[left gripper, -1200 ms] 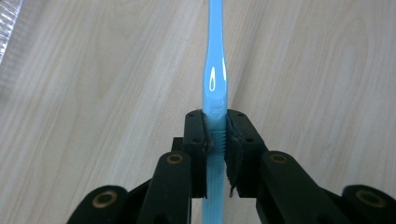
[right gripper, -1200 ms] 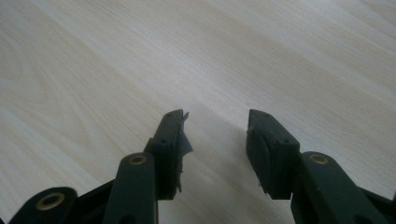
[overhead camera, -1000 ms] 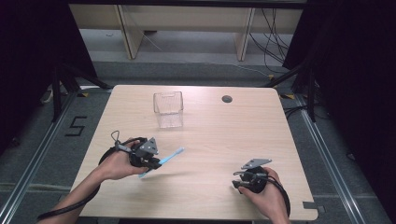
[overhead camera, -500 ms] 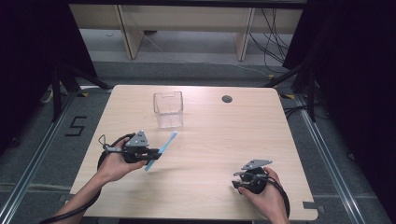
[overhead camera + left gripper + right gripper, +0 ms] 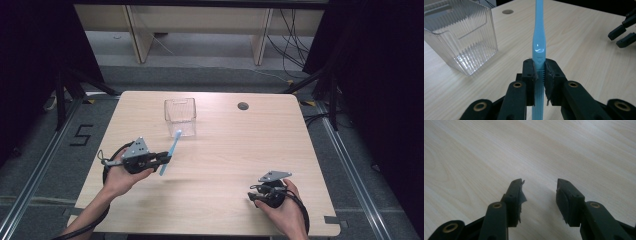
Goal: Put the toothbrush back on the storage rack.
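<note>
A light blue toothbrush [image 5: 170, 152] [image 5: 539, 42] is clamped by its handle in my left gripper [image 5: 163, 159] [image 5: 540, 72], which is shut on it. The brush points up and away toward a clear ribbed plastic box [image 5: 180, 116] [image 5: 459, 37] standing at the table's far middle. Its tip sits just in front of the box's near wall in the high view. My right gripper [image 5: 252, 191] [image 5: 539, 195] rests low near the table's front right. Its jaws have just been opening and stand apart with nothing between them.
The light wooden table [image 5: 225, 150] has a round cable hole [image 5: 243, 106] at the far right of the box. The right gripper's jaws [image 5: 622, 35] appear at the far right of the left gripper view. Dark floor and frame rails surround the table.
My left gripper has swung the toothbrush from lying nearly level to pointing up toward the box, and the hand shifted left. The right hand has stayed put.
</note>
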`<control>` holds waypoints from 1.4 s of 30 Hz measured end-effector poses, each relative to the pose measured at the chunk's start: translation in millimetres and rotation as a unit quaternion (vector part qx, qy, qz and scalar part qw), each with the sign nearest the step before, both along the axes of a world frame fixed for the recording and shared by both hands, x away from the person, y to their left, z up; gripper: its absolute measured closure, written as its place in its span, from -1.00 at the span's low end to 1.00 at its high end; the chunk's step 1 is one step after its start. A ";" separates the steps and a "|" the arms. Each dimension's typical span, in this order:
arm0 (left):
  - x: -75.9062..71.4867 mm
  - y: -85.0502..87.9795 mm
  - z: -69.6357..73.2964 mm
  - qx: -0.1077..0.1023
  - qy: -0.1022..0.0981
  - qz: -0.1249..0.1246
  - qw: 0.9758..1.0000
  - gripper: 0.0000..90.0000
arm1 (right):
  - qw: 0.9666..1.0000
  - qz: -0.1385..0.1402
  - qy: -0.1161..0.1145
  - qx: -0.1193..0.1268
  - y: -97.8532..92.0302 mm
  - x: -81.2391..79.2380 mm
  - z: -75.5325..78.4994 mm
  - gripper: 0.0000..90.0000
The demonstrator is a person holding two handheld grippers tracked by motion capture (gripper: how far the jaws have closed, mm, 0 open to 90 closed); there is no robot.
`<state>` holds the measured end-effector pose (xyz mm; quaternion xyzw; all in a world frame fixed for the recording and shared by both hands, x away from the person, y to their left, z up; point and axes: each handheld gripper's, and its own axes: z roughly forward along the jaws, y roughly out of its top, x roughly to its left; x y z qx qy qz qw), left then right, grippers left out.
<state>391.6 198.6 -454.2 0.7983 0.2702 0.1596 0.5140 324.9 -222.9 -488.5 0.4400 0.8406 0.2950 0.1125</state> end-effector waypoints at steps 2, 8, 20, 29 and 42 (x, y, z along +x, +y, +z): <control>-0.1 1.6 -0.5 -0.017 -0.008 0.005 1.000 0.75 | 1.000 -0.004 -0.010 0.008 0.8 -0.3 -1.2 0.25; 3.5 6.9 -2.7 -0.058 -0.023 0.023 0.998 0.75 | 0.999 0.017 -0.030 0.018 3.1 -1.0 -3.1 0.18; 12.5 10.6 4.4 -0.097 -0.060 0.042 0.993 0.75 | 0.995 0.027 -0.091 0.022 1.6 2.2 -11.6 0.13; 13.8 9.4 10.4 -0.104 -0.074 0.058 0.990 0.75 | 0.996 0.018 -0.085 0.035 1.3 -2.7 -14.6 0.08; 24.2 4.2 23.2 -0.127 -0.101 0.064 0.985 0.75 | 0.992 0.022 -0.119 0.037 3.8 -6.0 -14.1 0.04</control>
